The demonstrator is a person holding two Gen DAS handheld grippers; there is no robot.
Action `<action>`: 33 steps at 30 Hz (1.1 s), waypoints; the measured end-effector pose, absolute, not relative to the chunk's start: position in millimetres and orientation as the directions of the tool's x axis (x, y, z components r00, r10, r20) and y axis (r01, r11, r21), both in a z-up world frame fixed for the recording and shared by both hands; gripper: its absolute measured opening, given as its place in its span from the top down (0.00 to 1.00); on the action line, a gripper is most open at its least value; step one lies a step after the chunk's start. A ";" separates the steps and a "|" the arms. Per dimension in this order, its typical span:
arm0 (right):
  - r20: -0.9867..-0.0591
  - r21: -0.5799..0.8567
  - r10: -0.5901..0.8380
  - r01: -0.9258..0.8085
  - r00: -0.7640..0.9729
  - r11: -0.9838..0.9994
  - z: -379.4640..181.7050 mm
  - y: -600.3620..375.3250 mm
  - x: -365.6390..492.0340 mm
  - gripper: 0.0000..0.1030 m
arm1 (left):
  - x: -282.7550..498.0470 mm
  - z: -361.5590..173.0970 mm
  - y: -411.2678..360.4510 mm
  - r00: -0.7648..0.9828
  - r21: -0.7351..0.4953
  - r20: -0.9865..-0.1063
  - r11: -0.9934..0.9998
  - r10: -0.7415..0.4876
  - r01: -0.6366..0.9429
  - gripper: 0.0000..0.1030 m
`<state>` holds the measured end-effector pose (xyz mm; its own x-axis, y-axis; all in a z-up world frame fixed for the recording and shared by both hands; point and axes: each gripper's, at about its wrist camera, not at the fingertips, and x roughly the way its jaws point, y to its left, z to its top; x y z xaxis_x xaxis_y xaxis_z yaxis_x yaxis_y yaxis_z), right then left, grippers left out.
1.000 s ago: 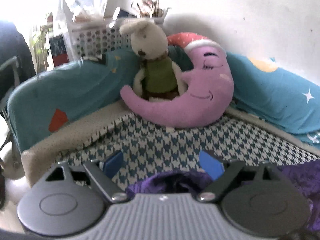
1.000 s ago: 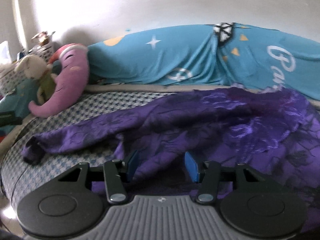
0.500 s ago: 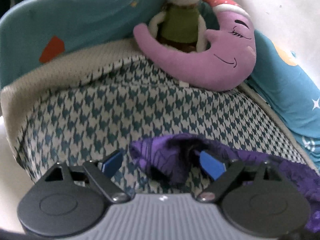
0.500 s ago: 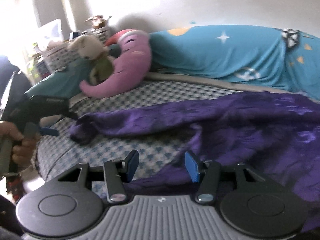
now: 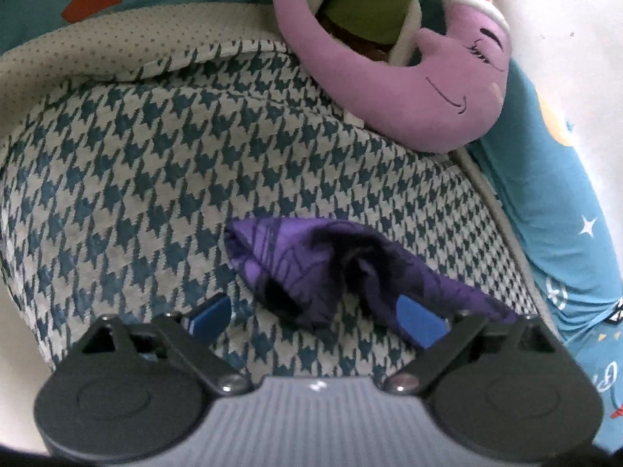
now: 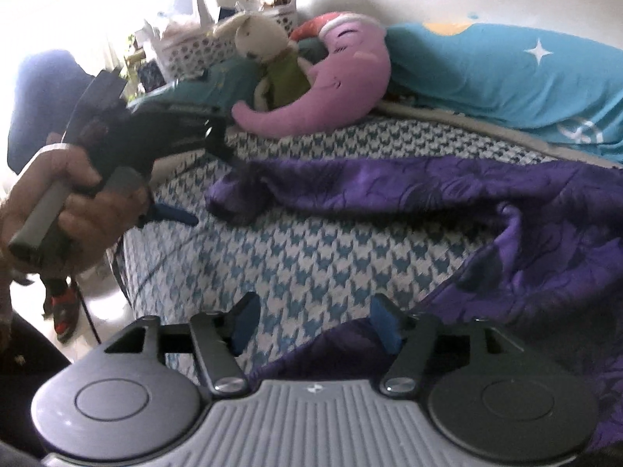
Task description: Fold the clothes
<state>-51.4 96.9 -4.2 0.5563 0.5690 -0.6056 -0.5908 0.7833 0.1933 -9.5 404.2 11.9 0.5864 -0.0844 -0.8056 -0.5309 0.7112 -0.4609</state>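
Observation:
A purple patterned garment (image 6: 428,202) lies spread over the houndstooth bed cover (image 6: 311,257), its long sleeve stretched to the left. The sleeve's cuff (image 5: 307,268) sits just ahead of my left gripper (image 5: 315,317), which is open with one blue pad on each side of the cuff. In the right wrist view a hand (image 6: 58,202) holds the left gripper (image 6: 204,186) at the cuff (image 6: 233,198). My right gripper (image 6: 315,323) is open low over the bed, and the garment's near edge (image 6: 350,350) lies under its right finger.
A purple moon pillow (image 5: 428,89) with a plush rabbit (image 6: 272,58) leans at the head of the bed. A teal quilt (image 6: 506,78) runs along the wall. The bed's left edge (image 6: 128,257) drops to the floor; a white basket (image 6: 194,43) stands beyond.
The left gripper has tipped downward and closed in on the sleeve cuff. The right wrist view has swung left, and the hand with the left gripper now shows large. Both grippers stay open.

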 end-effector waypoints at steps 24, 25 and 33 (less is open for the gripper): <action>-0.712 0.150 0.480 -0.557 0.513 0.817 -9.9 67.0 -53.4 0.90 | 19.0 44.6 343.9 0.669 -0.035 -0.669 0.885 0.324 -0.463 0.87; -0.717 0.153 0.489 -0.572 0.497 0.806 -8.9 65.1 -55.9 0.89 | 17.8 49.1 345.5 0.675 -0.042 -0.659 0.879 0.333 -0.475 0.87; -0.758 0.128 0.508 -0.669 0.410 0.732 -0.5 52.3 -71.8 0.89 | 13.8 56.7 359.7 0.682 -0.191 -0.692 0.850 0.237 -0.490 0.77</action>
<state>-71.8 52.3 -0.5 0.4097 0.5076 -0.7580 -0.6692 0.7319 0.1284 13.8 359.7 56.7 0.6817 0.2371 -0.6921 -0.4901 0.8504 -0.1913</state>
